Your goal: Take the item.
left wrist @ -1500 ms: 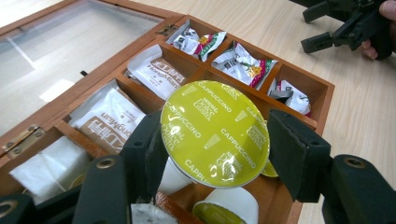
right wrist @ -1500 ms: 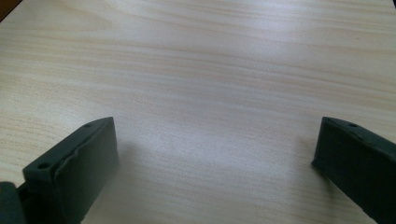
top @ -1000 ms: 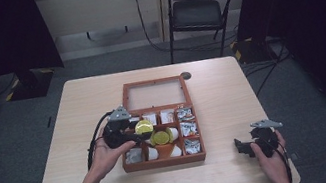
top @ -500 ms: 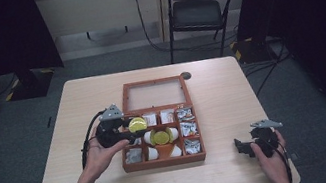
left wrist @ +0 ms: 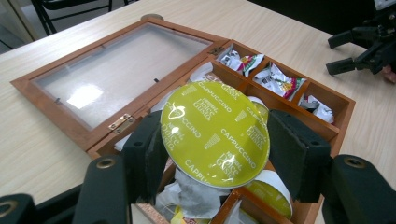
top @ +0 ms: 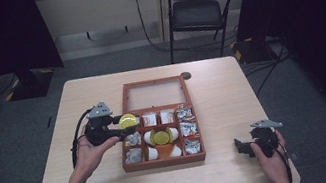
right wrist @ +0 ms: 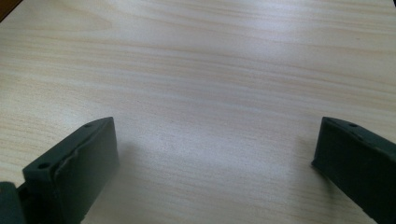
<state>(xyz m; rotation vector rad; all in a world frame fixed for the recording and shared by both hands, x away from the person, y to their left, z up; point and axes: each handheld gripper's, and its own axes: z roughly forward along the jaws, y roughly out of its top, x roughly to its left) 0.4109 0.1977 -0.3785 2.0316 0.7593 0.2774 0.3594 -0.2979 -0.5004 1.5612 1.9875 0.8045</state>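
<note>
Pale wood table [top: 223, 96] under dim light, dark curtains and a folding chair [top: 199, 6] behind it, and at its middle sits the wooden compartment box [top: 165, 160] with its glass lid [top: 154, 94] laid open flat. Left gripper [top: 123, 124] is clenched on a coffee capsule [left wrist: 215, 133], holding it over the box's left edge, above the compartments. Look at that capsule: round yellow-green foil top, glossy, printed all over with white "Cappuccino" lettering, tilted toward the camera, a pad pressing each side of its rim. Just below it in the box lies a second yellow-topped capsule [top: 161, 136] on white, with foil-wrapped sachets [left wrist: 275, 79] in the compartments beyond. Right gripper [top: 243, 147] rests well to the right of the box, jaws spread wide over bare table, nothing between them.
</note>
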